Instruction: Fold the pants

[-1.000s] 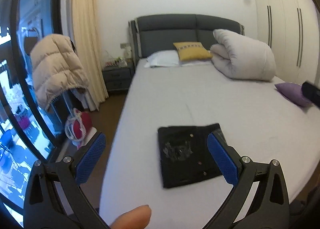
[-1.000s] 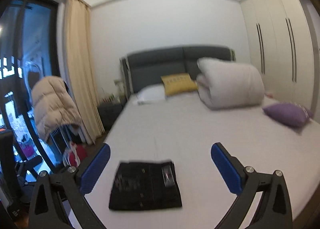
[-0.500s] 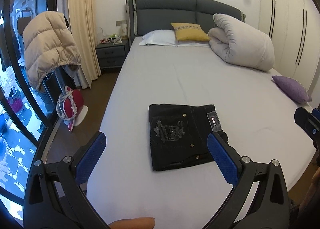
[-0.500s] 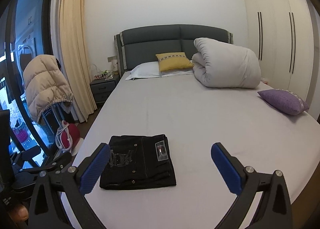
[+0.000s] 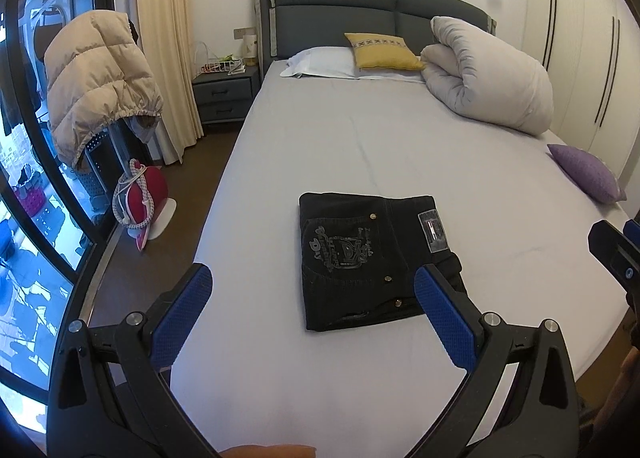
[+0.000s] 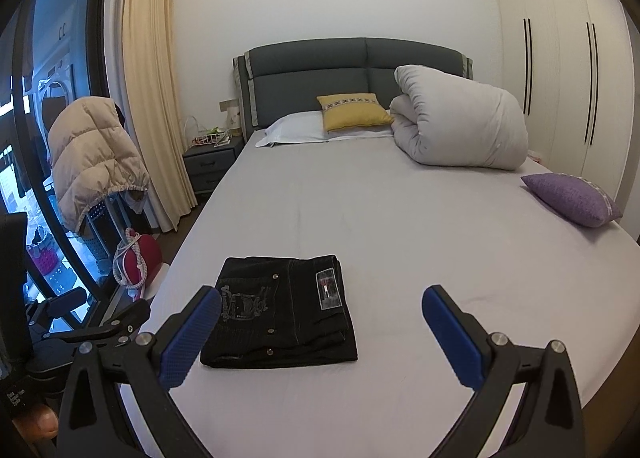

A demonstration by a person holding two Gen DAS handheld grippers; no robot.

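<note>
Two grippers hang over the bed, fingers wide apart and holding nothing. The folded black pants lie low in the frame, between the left gripper fingers, touching neither. They lie beside the right gripper left finger.

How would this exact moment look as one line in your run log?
stage: fold done | black denim pants: folded on grey bed sheet | left gripper: open, empty | right gripper: open, empty

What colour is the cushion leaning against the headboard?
Mustard yellow cushion with a patterned band; right wrist view.
</note>
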